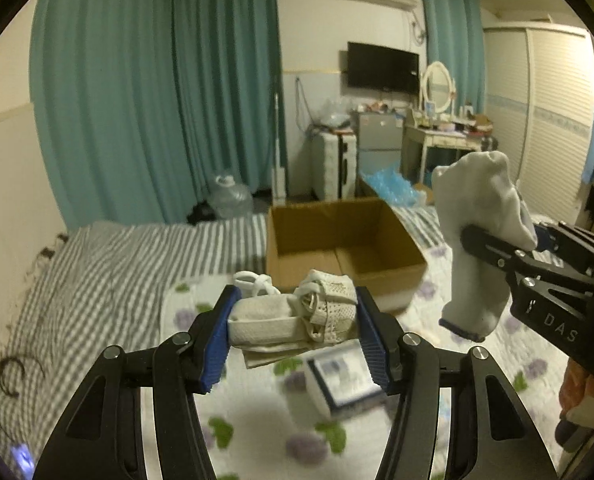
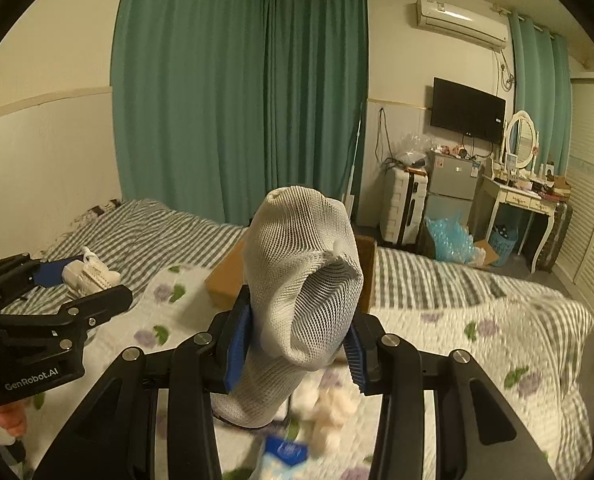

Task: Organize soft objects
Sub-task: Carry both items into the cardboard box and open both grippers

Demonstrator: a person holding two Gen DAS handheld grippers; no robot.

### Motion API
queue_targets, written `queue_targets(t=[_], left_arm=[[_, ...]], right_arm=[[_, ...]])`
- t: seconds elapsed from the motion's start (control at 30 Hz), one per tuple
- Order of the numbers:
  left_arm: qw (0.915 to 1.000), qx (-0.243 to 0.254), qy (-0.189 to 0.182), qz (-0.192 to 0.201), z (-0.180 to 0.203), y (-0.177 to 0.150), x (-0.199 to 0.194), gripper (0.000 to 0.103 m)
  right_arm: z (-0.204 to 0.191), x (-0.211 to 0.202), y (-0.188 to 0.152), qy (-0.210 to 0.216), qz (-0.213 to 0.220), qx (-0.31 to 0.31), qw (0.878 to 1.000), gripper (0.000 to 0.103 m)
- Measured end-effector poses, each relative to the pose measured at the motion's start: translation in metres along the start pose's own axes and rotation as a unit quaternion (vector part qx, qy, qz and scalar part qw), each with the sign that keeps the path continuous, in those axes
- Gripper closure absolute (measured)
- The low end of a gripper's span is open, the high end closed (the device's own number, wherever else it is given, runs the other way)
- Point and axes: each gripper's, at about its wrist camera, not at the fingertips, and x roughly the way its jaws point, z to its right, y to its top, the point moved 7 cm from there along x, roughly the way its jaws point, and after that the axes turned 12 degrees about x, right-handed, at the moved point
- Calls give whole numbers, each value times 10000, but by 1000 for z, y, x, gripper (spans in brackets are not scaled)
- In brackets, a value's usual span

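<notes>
My left gripper [image 1: 295,322] is shut on a cream bundle of folded cloth with lace trim [image 1: 297,316], held in the air above the flowered quilt [image 1: 257,420]. My right gripper [image 2: 297,344] is shut on a white mesh sock [image 2: 305,280] that stands upright between its blue pads. In the left wrist view the same sock [image 1: 481,240] and right gripper [image 1: 497,246] hang at the right. The right wrist view shows the left gripper [image 2: 93,280] at the left with the cream bundle [image 2: 91,274]. An open cardboard box [image 1: 337,248] sits on the bed just behind the bundle.
A striped grey sheet [image 1: 117,272] covers the bed's left side. A small blue-and-white box [image 1: 345,376] lies on the quilt below the left gripper. Fluffy cream pieces [image 2: 333,408] lie under the right gripper. Beyond the bed stand a suitcase [image 1: 333,168], a small fridge [image 1: 379,140] and a dressing table [image 1: 445,140].
</notes>
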Motion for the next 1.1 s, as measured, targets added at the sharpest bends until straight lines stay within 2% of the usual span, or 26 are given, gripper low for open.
queue_targets(t=[0.17,0.33,0.5,0.7,0.77,0.8,0.83,0.9,0.93,1.1], left_arm=[[10000,13,75,50,-7,25,42,47],[9999,88,31,-58,-8,38,100,47],[9992,90,-99,-384,-7,36,156,47],[9987,194,-169,-430,3,36,186,44],[9987,308,-273,-295,7,37,189,33],[9986,379,-230,-286,8,36,190,31],[9985,411,-190,-297,9,36,192,29],[9987,400,-104,-308,5,35,193,28],[9988,353,-104,-322,3,34,192,27],[9989,245,-164,-372,-4,33,176,27]], right_arm=[[14,45,26,-2,-27,50,10000,62],[24,100,34,-9,-235,46,9997,62],[35,155,27,-73,-533,-13,9986,62],[43,188,15,-51,-732,95,9973,62],[46,196,15,-70,-762,122,9970,61],[48,199,15,-78,-773,156,9969,60],[50,201,16,-114,-786,180,9967,56],[58,202,19,-196,-734,266,9968,37],[62,200,21,-204,-680,327,9969,24],[71,171,36,-226,-493,595,9968,18]])
